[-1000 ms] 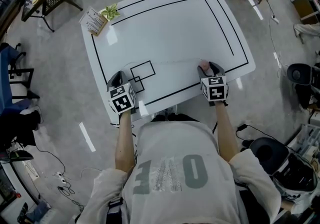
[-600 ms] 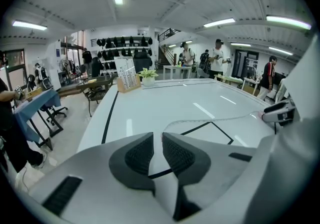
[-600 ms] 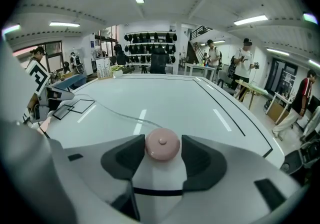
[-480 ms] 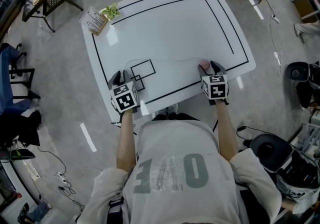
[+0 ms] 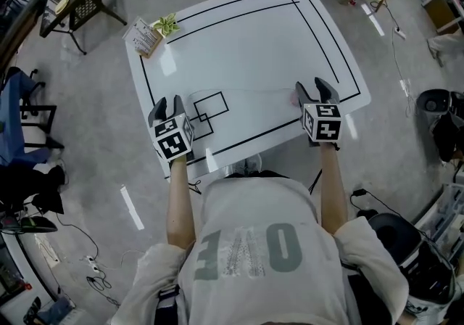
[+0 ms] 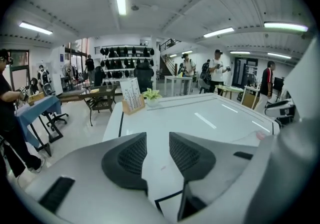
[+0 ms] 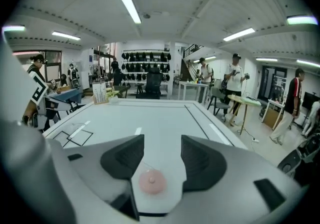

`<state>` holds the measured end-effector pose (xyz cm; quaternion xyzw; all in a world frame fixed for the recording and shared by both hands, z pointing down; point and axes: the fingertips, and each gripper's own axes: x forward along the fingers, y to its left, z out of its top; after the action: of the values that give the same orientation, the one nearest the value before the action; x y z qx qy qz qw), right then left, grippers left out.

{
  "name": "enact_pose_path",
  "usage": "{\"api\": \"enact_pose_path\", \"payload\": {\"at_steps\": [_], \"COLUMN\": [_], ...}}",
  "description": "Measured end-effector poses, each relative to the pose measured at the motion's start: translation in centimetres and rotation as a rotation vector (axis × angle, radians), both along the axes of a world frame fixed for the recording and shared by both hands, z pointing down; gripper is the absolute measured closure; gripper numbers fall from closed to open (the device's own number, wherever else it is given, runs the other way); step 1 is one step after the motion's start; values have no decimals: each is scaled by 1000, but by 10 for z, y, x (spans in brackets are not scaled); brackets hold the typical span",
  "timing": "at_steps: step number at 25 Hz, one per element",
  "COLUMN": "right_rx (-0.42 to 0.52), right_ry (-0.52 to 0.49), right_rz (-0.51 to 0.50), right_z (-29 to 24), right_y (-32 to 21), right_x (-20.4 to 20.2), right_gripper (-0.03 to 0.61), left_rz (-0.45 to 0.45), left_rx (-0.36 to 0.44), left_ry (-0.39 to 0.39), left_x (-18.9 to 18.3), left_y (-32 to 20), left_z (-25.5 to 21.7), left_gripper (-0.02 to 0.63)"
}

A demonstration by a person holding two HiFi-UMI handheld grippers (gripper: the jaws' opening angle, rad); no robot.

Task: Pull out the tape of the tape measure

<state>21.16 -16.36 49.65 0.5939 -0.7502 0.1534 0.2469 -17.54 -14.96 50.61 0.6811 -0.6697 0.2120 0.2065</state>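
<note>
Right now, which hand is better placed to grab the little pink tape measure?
Right. The pink tape measure lies on the table just below the right gripper's open fingers. The left gripper, fingers just opening and empty, hangs by the black squares, well away.

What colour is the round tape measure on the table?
Pale pink; the tape measure shows best in the right gripper view.

One table, two tongs, one pink tape measure, one plant

White table — black lines, pink tape measure, card stand, plant at corner
</note>
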Motion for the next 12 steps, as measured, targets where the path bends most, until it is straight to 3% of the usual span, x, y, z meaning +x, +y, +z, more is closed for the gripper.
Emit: {"api": "enact_pose_path", "payload": {"at_steps": [4, 8, 12], "right_rx": [135, 287, 430], "right_ry": [-11, -43, -91], "right_rz": [25, 45, 42], "right_z": [-54, -114, -167], "right_y": [-14, -19, -9], "right_x": [3, 0, -14], "right_gripper": [341, 341, 346], "left_rz": [-5, 1, 43], "left_rx": [150, 350, 564], "left_ry": [-17, -41, 8], "left_x": [0, 12, 41], "left_y": [-14, -24, -15], "left_z": [-61, -137, -210], "left_gripper": [497, 497, 497]}}
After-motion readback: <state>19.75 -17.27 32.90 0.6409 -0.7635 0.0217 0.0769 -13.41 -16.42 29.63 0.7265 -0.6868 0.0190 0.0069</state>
